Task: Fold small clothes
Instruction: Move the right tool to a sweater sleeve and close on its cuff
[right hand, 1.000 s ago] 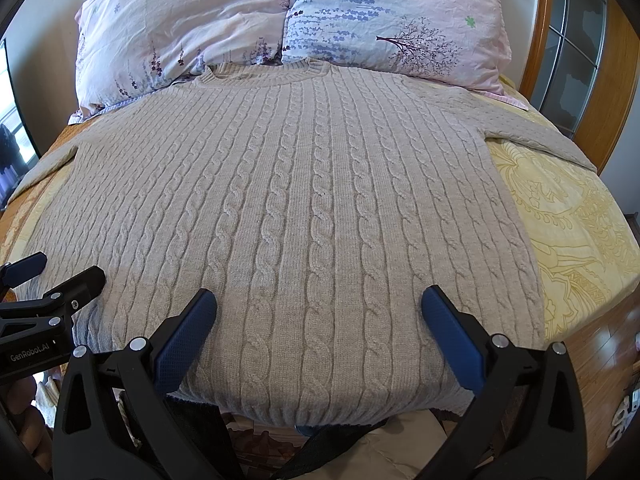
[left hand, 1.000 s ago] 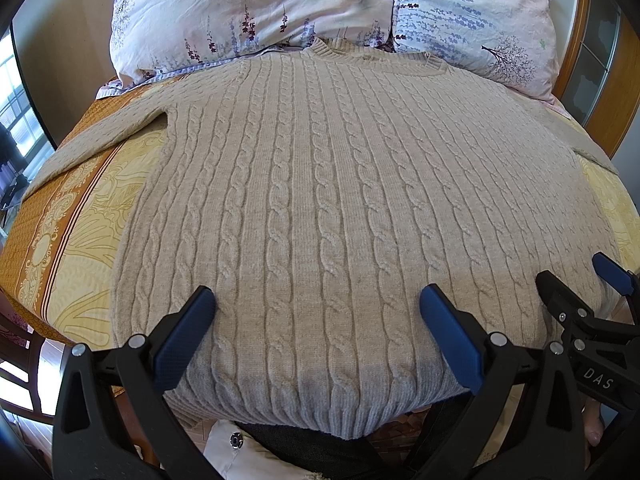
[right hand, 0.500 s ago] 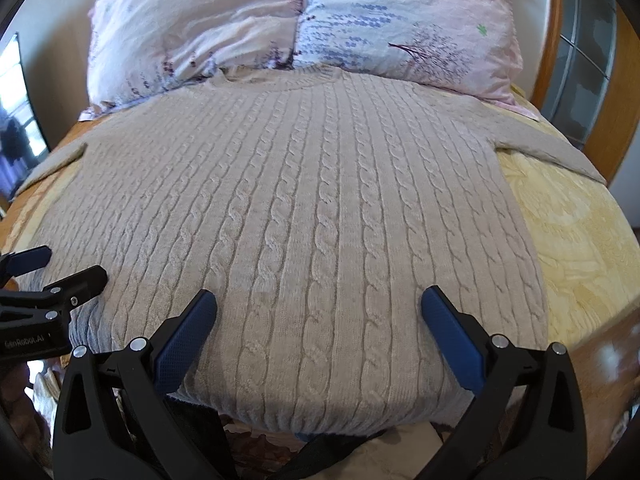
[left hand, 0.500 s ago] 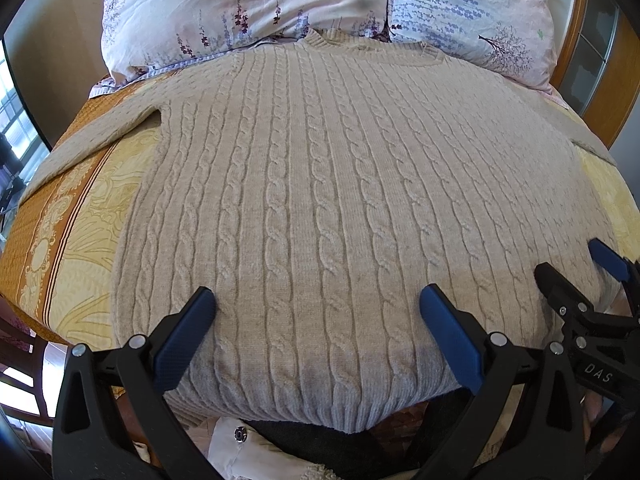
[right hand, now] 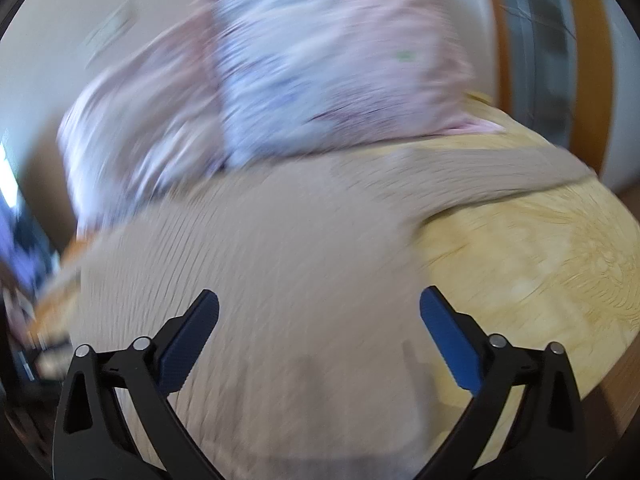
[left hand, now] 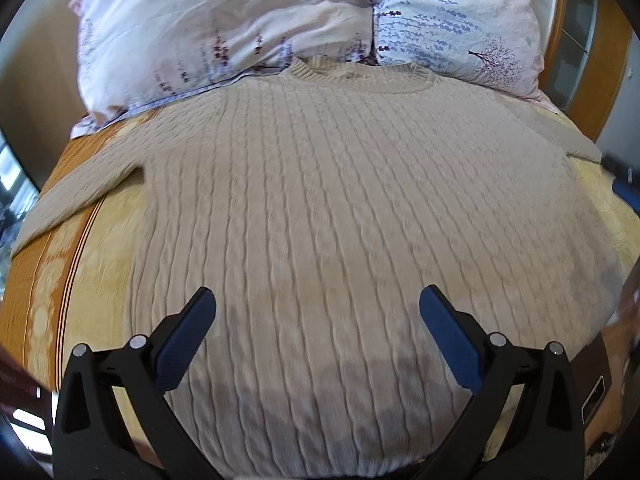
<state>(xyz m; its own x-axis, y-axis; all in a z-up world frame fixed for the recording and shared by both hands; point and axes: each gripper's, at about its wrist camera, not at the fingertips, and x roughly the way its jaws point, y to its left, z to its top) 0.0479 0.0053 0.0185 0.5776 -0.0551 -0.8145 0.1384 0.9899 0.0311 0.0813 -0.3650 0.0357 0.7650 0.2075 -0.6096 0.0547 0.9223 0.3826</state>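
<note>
A beige cable-knit sweater [left hand: 340,208] lies flat, front up, on the bed with its collar toward the pillows and both sleeves spread out. My left gripper [left hand: 318,312] is open and empty above the sweater's lower body. My right gripper [right hand: 319,312] is open and empty above the sweater's right side [right hand: 280,264], near the right sleeve [right hand: 480,172]. The right wrist view is blurred by motion.
Two floral pillows [left hand: 224,28] [left hand: 456,20] lie at the head of the bed. A yellow and orange patterned bedspread [left hand: 60,280] [right hand: 540,264] covers the bed. A wooden headboard frame [left hand: 600,60] stands at the right. The bed's near edge is below the sweater's hem.
Both grippers have moved forward over the sweater. The right gripper has swung fast to the right toward the right sleeve and left the left wrist view. Both stay open.
</note>
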